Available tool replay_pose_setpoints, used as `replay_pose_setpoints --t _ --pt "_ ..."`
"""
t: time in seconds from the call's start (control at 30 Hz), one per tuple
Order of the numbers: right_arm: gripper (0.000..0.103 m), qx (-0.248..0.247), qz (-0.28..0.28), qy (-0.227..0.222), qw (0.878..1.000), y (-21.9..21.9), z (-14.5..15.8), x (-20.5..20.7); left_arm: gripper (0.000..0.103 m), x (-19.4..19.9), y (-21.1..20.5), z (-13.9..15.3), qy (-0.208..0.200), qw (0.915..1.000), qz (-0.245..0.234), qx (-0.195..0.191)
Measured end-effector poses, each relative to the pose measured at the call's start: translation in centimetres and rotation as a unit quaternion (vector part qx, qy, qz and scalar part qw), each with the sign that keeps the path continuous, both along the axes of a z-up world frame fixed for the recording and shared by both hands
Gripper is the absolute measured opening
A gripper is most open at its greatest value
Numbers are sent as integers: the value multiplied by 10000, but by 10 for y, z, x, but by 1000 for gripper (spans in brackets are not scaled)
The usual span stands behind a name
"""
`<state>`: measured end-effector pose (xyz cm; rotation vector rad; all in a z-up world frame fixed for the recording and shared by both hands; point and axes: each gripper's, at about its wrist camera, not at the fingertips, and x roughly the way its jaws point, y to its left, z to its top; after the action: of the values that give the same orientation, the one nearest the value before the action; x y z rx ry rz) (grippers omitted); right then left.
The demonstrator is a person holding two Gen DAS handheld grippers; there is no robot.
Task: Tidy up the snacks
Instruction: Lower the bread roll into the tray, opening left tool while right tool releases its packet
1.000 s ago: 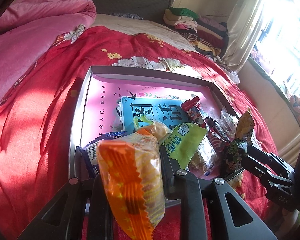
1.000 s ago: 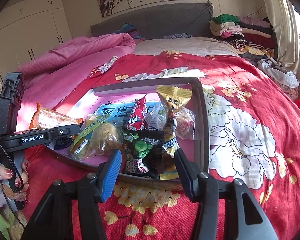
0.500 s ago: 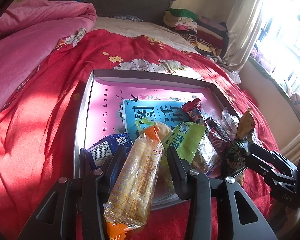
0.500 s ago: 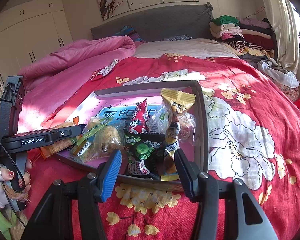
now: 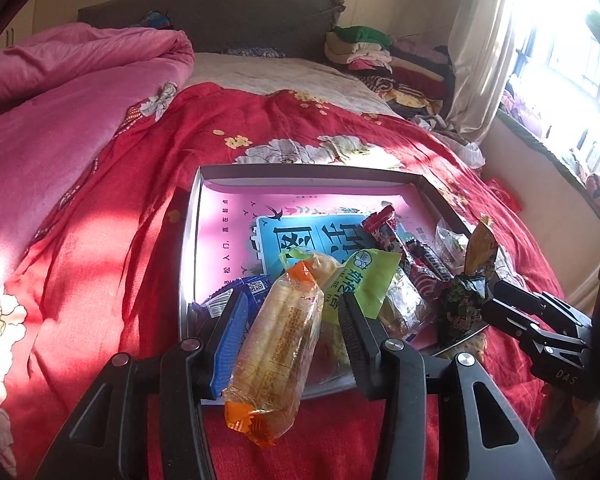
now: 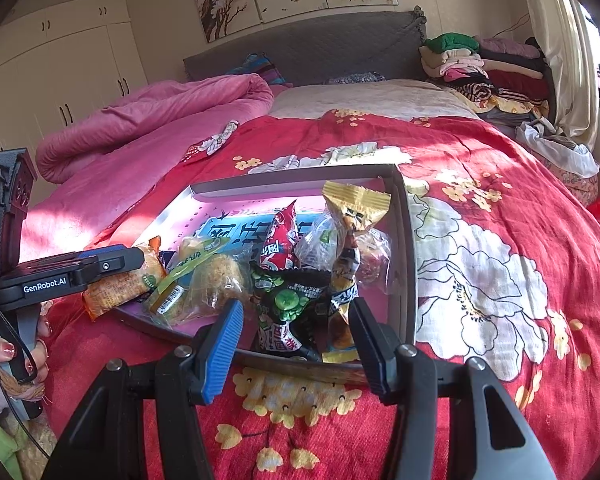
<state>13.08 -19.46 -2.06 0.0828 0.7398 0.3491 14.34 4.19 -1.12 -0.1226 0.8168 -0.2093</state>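
Observation:
A shallow grey box [image 5: 236, 171] with a pink and blue printed floor lies on the red floral bedspread and holds several snack packets. My left gripper [image 5: 292, 308] is open; an orange-ended biscuit packet [image 5: 280, 344] lies between its jaws across the box's near rim, untouched by either finger. A green packet [image 5: 360, 280] and a blue packet [image 5: 236, 292] lie behind it. My right gripper [image 6: 296, 316] is open and empty at the box's near edge [image 6: 300, 368], facing a dark green packet [image 6: 292, 304], a yellow packet [image 6: 356, 204] and a red packet [image 6: 280, 236].
A pink quilt [image 5: 60, 92] is heaped on the bed's left. Folded clothes [image 6: 480, 64] are stacked by the grey headboard [image 6: 312, 48]. A window with a curtain [image 5: 476, 48] is at the right. White cupboards [image 6: 60, 64] stand at the left.
My left gripper has opened and let go of the orange biscuit packet, which has dropped and now lies over the box's near rim. The right gripper has stayed open in place.

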Motion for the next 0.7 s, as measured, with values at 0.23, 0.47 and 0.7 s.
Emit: replay_pose_setpoints --t 0.23,0.47,0.7 --pt "55 39 -28 -11 10000 -3 2 -2 49 -13 7 11 -56 10000 26 39" --pt "55 81 -17 -58 9999 -5 5 -7 49 -31 8 6 96 9998 50 188" --pt "55 94 -10 -35 9999 -4 6 -7 49 -33 4 -1 118 9991 97 388"
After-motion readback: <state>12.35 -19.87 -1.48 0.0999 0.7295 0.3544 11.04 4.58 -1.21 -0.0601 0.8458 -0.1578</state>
